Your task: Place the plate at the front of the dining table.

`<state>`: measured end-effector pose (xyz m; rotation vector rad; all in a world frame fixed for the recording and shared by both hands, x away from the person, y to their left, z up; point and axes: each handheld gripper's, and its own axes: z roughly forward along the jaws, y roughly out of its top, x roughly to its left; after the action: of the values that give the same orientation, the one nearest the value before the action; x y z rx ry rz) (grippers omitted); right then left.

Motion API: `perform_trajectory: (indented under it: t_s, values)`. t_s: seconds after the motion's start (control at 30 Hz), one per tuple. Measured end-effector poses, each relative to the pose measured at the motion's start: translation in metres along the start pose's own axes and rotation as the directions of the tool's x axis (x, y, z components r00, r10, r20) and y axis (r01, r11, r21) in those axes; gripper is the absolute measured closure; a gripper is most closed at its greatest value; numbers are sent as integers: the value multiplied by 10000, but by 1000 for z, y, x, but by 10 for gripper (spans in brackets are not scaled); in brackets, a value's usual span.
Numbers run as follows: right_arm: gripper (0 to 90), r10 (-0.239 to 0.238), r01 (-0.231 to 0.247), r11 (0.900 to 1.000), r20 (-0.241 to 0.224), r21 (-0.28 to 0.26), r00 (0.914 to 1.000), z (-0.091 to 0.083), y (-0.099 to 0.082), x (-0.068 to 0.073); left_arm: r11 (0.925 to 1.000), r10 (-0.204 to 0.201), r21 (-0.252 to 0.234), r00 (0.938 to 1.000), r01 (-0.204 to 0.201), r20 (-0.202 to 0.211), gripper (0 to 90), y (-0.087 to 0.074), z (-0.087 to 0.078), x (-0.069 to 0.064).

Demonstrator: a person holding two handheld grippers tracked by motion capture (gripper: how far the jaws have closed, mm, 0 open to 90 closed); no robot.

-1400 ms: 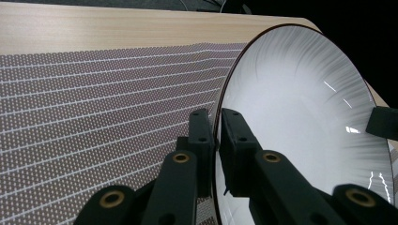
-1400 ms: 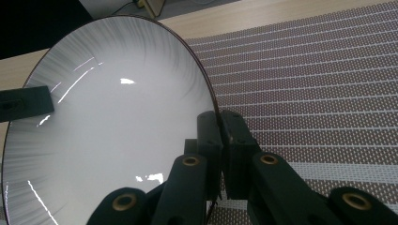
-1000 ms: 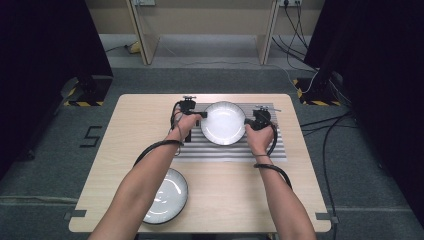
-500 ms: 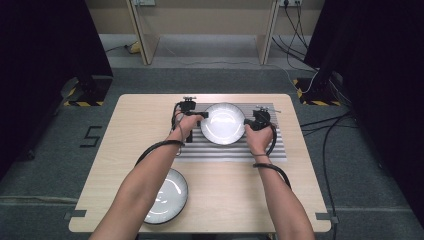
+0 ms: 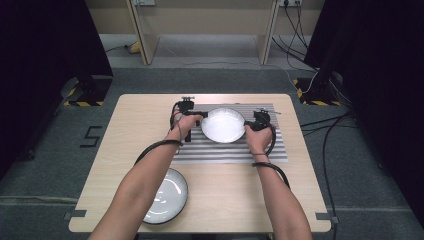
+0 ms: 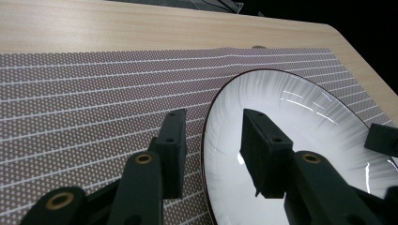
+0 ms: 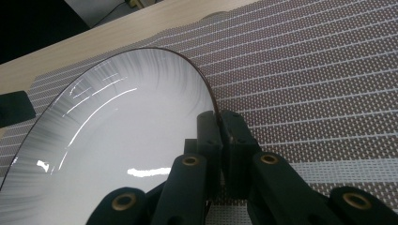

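The white plate [image 5: 223, 125], glossy, with fine grey streaks fanning in from a thin dark rim, lies on the striped woven placemat [image 5: 280, 150] at the far middle of the wooden table [image 5: 300, 200]. The right gripper [image 7: 218, 123] is clamped on its rim, one jaw inside and one outside. The left gripper [image 6: 213, 140] straddles the opposite rim, its jaws having just been opening and now clear of the plate on both sides. Compared with a second ago, plate and hands sit in the same place. A second plate [image 5: 167, 197] rests near the table's front edge.
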<state>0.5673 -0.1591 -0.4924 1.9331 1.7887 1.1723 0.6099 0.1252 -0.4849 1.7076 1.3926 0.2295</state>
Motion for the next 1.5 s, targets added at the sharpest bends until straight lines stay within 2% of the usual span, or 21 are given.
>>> perform_trajectory:
  t_s: [0.07,0.17,0.4,0.67,0.73,0.83,1.03,1.17,1.33,1.4,1.43,1.5]
  values:
    - [862,-31,31,10000,4,-39,10000,0,0,0,10000,6,-30,10000,-6,-33,573,1,-2,1]
    - [775,-199,203,9994,141,-269,9997,-3,2,0,10000,34,-79,10000,-34,-34,542,2,-6,0]
    - [661,-486,504,9974,342,-518,9982,-18,7,1,9998,183,-42,9997,-184,-150,449,5,-20,-4]
    - [580,-567,579,9965,211,-604,9982,-36,9,7,9993,368,42,9990,-367,-267,403,4,-41,2]
    - [570,-551,561,9969,196,-549,9983,-38,8,9,9991,412,63,9985,-410,-369,394,4,-47,4]
    - [557,-574,580,9970,135,-517,9983,-42,7,12,9994,345,-42,9989,-346,-313,380,5,-56,5]
    - [554,-582,584,9973,52,-456,9983,-49,6,15,9964,853,66,9956,-851,-391,370,8,-74,5]
    - [549,-654,655,9969,37,-428,9979,-56,7,16,9953,970,51,9946,-968,-367,365,8,-85,8]
    - [546,-748,753,9965,148,-369,9971,-63,6,14,9924,1207,273,9919,-1197,-396,359,4,-93,11]
    - [543,-793,796,9964,114,-305,9968,-65,5,15,9931,1151,257,9927,-1142,-353,358,2,-95,12]
    - [542,-854,858,9958,130,-305,9963,-66,5,15,9911,1323,205,9911,-1319,-177,357,1,-94,14]
    - [537,-924,926,9955,100,-212,9957,-67,3,16,9903,1352,332,9907,-1347,-128,355,-4,-96,15]
